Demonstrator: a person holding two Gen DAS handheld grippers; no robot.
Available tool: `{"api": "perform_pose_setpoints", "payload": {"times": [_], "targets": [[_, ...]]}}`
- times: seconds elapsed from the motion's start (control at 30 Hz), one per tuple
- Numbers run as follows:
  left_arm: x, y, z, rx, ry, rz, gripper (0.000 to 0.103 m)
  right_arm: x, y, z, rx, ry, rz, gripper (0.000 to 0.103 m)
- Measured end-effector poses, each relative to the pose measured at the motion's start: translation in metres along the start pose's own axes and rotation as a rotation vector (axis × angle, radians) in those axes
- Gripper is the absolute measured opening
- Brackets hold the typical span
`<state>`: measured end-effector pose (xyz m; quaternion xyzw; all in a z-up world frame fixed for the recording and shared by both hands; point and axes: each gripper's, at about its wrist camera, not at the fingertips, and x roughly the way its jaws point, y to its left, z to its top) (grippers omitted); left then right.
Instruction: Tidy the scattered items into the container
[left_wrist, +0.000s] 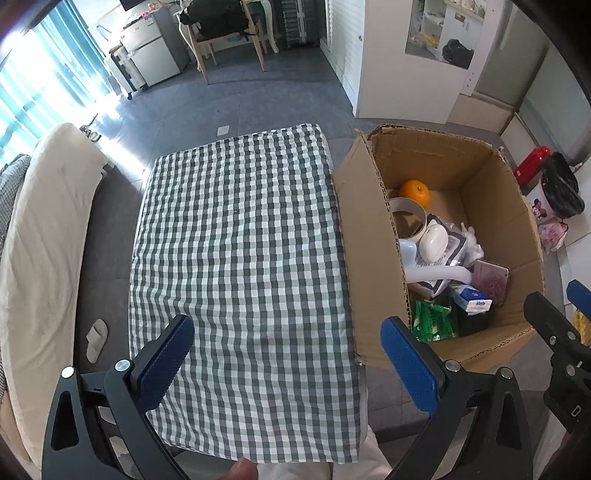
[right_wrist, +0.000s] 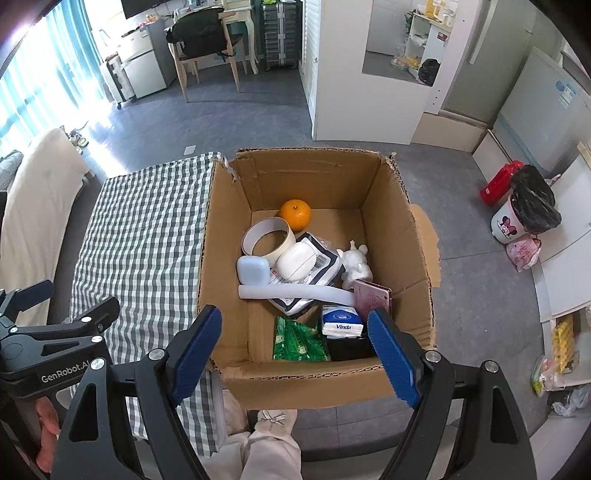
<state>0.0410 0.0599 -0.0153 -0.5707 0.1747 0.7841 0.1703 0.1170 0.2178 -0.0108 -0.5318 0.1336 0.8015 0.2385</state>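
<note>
An open cardboard box (right_wrist: 236, 384) stands on the floor right of a table with a checked cloth (left_wrist: 240, 236); the box also shows in the left wrist view (left_wrist: 373, 266). In it lie an orange (right_wrist: 294, 213), a tape ring (right_wrist: 266, 240), a white case (right_wrist: 297, 261), a light blue case (right_wrist: 253, 269), a white tube (right_wrist: 295, 293), a white figurine (right_wrist: 356, 264), a pink phone (right_wrist: 373, 297), a Vinda tissue pack (right_wrist: 340, 324) and a green packet (right_wrist: 297, 341). My left gripper (left_wrist: 288, 363) is open and empty above the cloth's near part. My right gripper (right_wrist: 295, 350) is open and empty above the box's near wall.
A cream sofa (left_wrist: 40, 236) runs along the table's left, with a slipper (left_wrist: 96, 338) on the floor. A bin with a black bag (right_wrist: 524, 214) and a red container (right_wrist: 500, 182) stand right of the box. A chair (right_wrist: 207, 40) and white cabinets (right_wrist: 365, 70) are behind.
</note>
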Motion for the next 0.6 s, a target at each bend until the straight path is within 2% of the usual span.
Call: {"api": "perform_pose_setpoints", "payload": {"times": [0.33,0.47,0.6], "targets": [[0.0013,0.0060,-0.0009,-0.037,0.017,-0.034,0.103,0.0005,0.0009,0.0004,0.005,0.005,0.007,0.081],[0.0027,0.0059,-0.0047,-0.039,0.018,0.009,0.103,0.0019,0.0004,-0.0008,0.014,0.008,0.008,0.081],[-0.0002,0.0057,-0.0087,-0.028,-0.004,0.014,0.103,0.0037,0.0004,-0.0036,0.013,0.013,0.005,0.081]]}}
